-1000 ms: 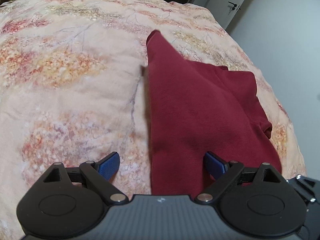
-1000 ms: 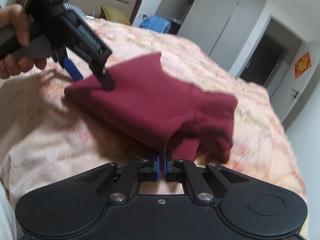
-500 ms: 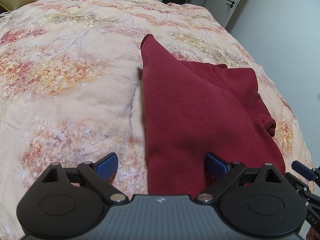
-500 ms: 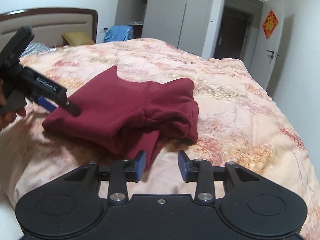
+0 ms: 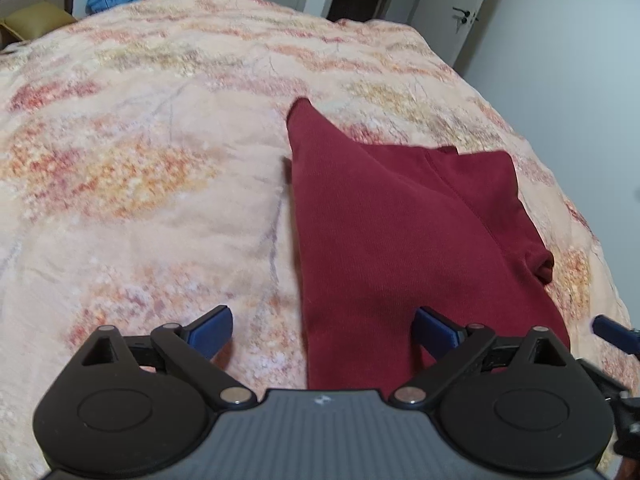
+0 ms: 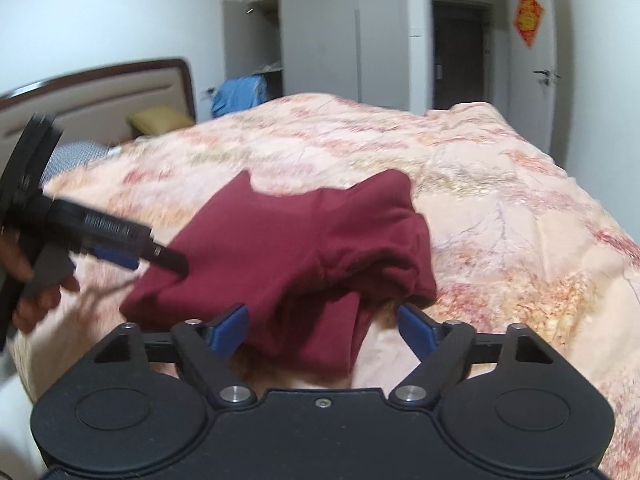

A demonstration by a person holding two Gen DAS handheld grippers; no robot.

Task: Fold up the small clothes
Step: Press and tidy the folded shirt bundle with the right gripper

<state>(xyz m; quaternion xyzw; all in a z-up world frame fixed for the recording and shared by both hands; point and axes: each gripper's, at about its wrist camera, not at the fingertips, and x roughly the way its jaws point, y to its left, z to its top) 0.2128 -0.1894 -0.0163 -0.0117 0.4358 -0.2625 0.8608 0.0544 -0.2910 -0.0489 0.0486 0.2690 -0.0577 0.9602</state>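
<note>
Both claws stand apart: right claw (image 6: 322, 330) jaws have just been opening, nothing clamped; left claw (image 5: 322, 330) holds nothing. Red garment (image 6: 288, 256) lies folded on the bed (image 6: 500, 208) (sleeve end bunched); tidying, perhaps another fold, seems left.

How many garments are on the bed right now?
1: a dark red garment, folded over, lies on the floral bedspread before both open grippers. A blue cloth sits beyond the bed, not on it.
</note>
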